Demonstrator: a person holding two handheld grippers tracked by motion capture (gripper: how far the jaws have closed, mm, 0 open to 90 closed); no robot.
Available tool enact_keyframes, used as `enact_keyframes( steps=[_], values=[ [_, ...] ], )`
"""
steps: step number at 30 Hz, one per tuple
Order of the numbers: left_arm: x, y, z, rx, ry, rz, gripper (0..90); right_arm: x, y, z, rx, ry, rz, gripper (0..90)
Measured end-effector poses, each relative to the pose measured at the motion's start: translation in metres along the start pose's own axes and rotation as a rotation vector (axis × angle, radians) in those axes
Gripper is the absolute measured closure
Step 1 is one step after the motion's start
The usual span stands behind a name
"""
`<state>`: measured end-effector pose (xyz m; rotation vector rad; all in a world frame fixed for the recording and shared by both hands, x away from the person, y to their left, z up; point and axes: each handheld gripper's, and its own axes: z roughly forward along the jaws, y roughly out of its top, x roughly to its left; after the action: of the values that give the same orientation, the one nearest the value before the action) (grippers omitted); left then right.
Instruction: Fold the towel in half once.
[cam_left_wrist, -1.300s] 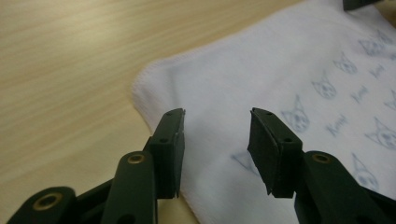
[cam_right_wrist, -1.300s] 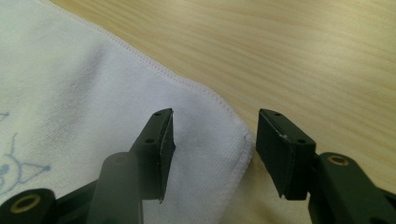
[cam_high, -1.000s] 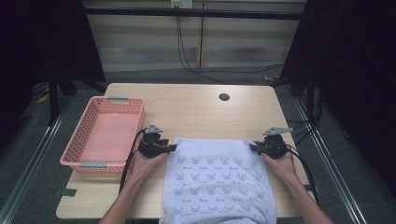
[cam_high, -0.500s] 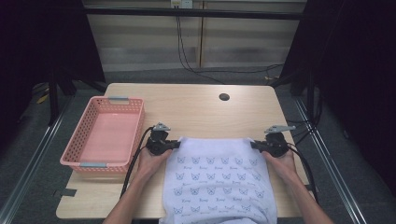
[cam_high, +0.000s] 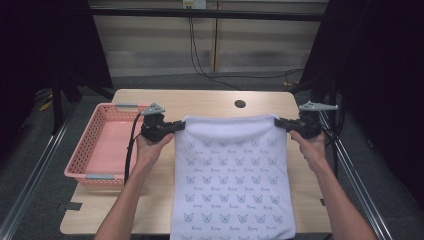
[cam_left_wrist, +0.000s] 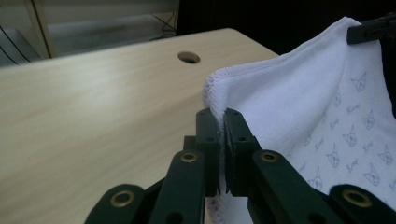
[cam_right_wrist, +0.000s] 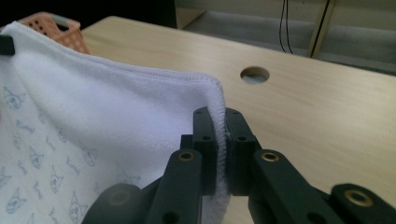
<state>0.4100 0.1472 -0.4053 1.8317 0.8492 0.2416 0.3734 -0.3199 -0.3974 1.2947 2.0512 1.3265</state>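
I have the white towel (cam_high: 232, 175) stretched across the middle of the high view, its printed face toward the camera and its top edge lifted off the wooden table (cam_high: 210, 102). My left gripper (cam_high: 176, 126) sits left of centre in that view, its jaws having just closed and now clamped on the towel's upper left corner. In the left gripper view the hemmed corner of the towel (cam_left_wrist: 280, 102) is pinched tight between the two black jaws, at lower centre of the frame. My right gripper (cam_high: 281, 121) is at the right of the high view, pressed onto the upper right corner, its jaws likewise just closed. In the right gripper view the towel (cam_right_wrist: 93, 116) fills the left half, with its edge squeezed between the jaws at lower centre. The lower part of the towel runs down to the bottom edge of the high view. A pink basket (cam_high: 80, 155) stands at the left of that view, beside my left hand (cam_high: 150, 150). A round hole (cam_high: 240, 104) shows in the tabletop above the towel.
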Motion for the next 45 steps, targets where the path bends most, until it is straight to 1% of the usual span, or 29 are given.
enact_keyframes(
  steps=[3,4,5,7,10,11,15,16,17,18,20,21,23,24,26,27,28,30,31,33,35,36,38,39,40,41,43,44,45],
  values=[
    [0.009,0.01,0.002,0.004,-0.001,-0.004,86.5,-0.006,0.016,0.006,-0.015,0.0,0.01,85.0],
    [0.012,0.013,0.005,0.013,0.013,-0.002,86.5,-0.007,0.02,0.008,-0.018,0.002,0.01,85.0],
    [0.015,0.016,0.007,0.008,0.015,-0.008,86.6,-0.01,0.026,0.011,-0.024,0.003,0.015,85.0],
    [0.018,0.025,0.008,0.007,0.026,0.008,86.6,-0.012,0.035,0.016,-0.033,-0.007,0.028,85.1],
    [0.023,0.046,0.004,-0.005,0.048,0.03,86.6,-0.015,0.048,0.022,-0.037,-0.022,0.028,85.1],
    [0.024,0.054,0.002,-0.022,0.057,0.031,86.6,-0.016,0.053,0.023,-0.039,-0.019,0.024,85.1],
    [0.025,0.083,-0.012,-0.094,0.053,0.038,86.7,-0.015,0.076,0.022,-0.069,-0.022,0.007,85.2],
    [0.024,0.087,-0.016,-0.114,0.049,0.044,86.7,-0.014,0.083,0.019,-0.085,-0.03,0.001,85.2],
    [0.023,0.089,-0.018,-0.121,0.05,0.042,86.7,-0.013,0.088,0.015,-0.111,-0.022,0.006,85.3],
    [0.022,0.088,-0.019,-0.112,0.04,0.064,86.7,-0.013,0.09,0.012,-0.13,-0.014,0.009,85.3],
    [0.018,0.08,-0.021,-0.103,0.005,0.077,86.6,-0.013,0.088,0.01,-0.118,-0.02,0.005,85.5],
    [0.017,0.074,-0.02,-0.089,-0.002,0.084,86.6,-0.012,0.083,0.009,-0.116,-0.011,0.011,85.6],
    [0.013,0.06,-0.02,-0.073,-0.003,0.074,86.7,-0.011,0.07,0.008,-0.094,0.008,0.01,85.6],
    [0.012,0.053,-0.02,-0.064,-0.018,0.075,86.7,-0.01,0.063,0.006,-0.082,0.016,0.003,85.6],
    [0.005,0.041,-0.023,-0.049,-0.027,0.08,86.6,-0.006,0.049,0.001,-0.082,0.05,0.009,85.6],
    [0.001,0.034,-0.026,-0.052,-0.047,0.085,86.7,-0.004,0.042,-0.005,-0.101,0.061,0.003,85.7],
    [-0.001,0.03,-0.029,-0.048,-0.051,0.091,86.7,0.0,0.034,-0.012,-0.113,0.076,0.012,85.7],
    [-0.009,0.019,-0.037,-0.047,-0.07,0.09,86.7,0.006,0.026,-0.022,-0.101,0.086,-0.014,85.7],
    [-0.013,0.014,-0.041,-0.042,-0.061,0.093,86.7,0.009,0.02,-0.029,-0.103,0.107,-0.012,85.7],
    [-0.024,0.001,-0.052,-0.051,-0.087,0.082,86.7,0.018,0.006,-0.041,-0.097,0.134,-0.018,85.7],
    [-0.037,-0.012,-0.059,-0.029,-0.08,0.094,86.8,0.028,-0.01,-0.05,-0.061,0.146,-0.04,85.7],
    [-0.041,-0.019,-0.061,-0.016,-0.093,0.088,86.8,0.033,-0.019,-0.054,-0.048,0.156,-0.041,85.7],
    [-0.049,-0.028,-0.063,0.028,-0.09,0.1,86.7,0.042,-0.037,-0.06,-0.006,0.166,-0.046,85.7],
    [-0.051,-0.032,-0.065,0.046,-0.101,0.082,86.7,0.047,-0.045,-0.062,0.014,0.172,-0.052,85.8],
    [-0.055,-0.038,-0.067,0.047,-0.108,0.074,86.7,0.052,-0.054,-0.063,0.04,0.169,-0.067,85.8],
    [-0.059,-0.045,-0.068,0.052,-0.119,0.074,86.7,0.057,-0.062,-0.065,0.07,0.154,-0.094,85.8],
    [-0.068,-0.063,-0.072,0.101,-0.118,0.089,86.7,0.064,-0.076,-0.072,0.092,0.171,-0.08,85.7],
    [-0.07,-0.07,-0.074,0.118,-0.127,0.083,86.7,0.068,-0.086,-0.076,0.114,0.171,-0.083,85.8],
    [-0.073,-0.078,-0.076,0.133,-0.128,0.049,86.7,0.069,-0.092,-0.079,0.124,0.171,-0.08,85.7]
  ],
)
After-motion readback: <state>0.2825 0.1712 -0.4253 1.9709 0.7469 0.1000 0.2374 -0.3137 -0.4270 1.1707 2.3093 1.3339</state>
